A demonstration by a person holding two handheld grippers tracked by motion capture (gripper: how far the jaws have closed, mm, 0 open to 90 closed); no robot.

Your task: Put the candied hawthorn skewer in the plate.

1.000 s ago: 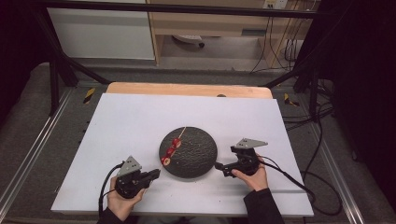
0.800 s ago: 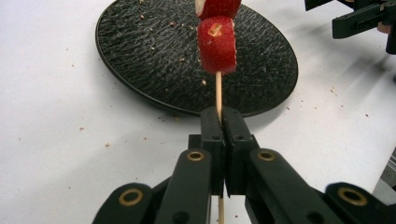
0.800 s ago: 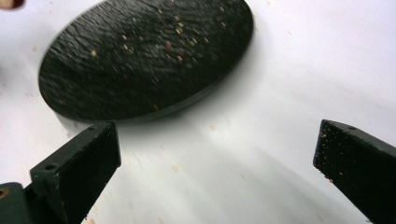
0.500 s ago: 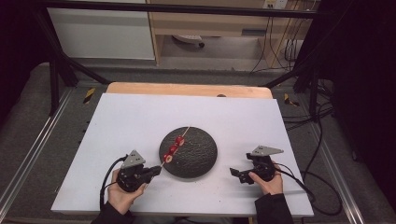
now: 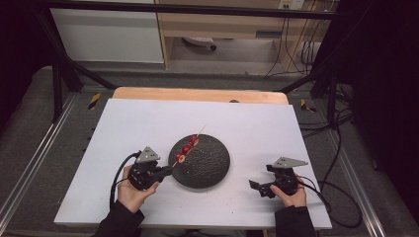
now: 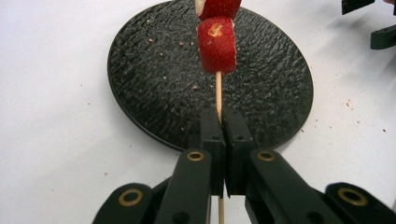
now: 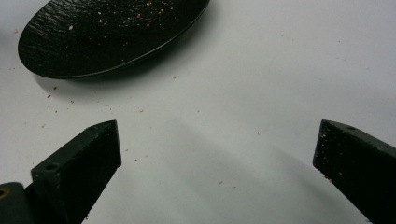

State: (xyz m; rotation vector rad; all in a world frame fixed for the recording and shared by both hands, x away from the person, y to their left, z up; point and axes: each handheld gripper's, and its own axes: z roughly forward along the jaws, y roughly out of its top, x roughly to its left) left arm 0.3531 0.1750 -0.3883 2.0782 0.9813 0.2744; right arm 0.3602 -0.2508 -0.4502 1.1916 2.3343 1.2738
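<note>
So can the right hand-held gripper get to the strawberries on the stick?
Probably yes. The right hand-held gripper is open and holds nothing, and bare table lies between it and the plate. The strawberries hang over the plate's far edge, held up by the left hand-held gripper, so it must cross the plate.

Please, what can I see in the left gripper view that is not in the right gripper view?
The left gripper view has the left claw shut on a wooden skewer that carries red fruit pieces above the plate. The right gripper view has the right claw open, with bare table between its jaws. Both show the black plate and crumbs on the white table.
</note>
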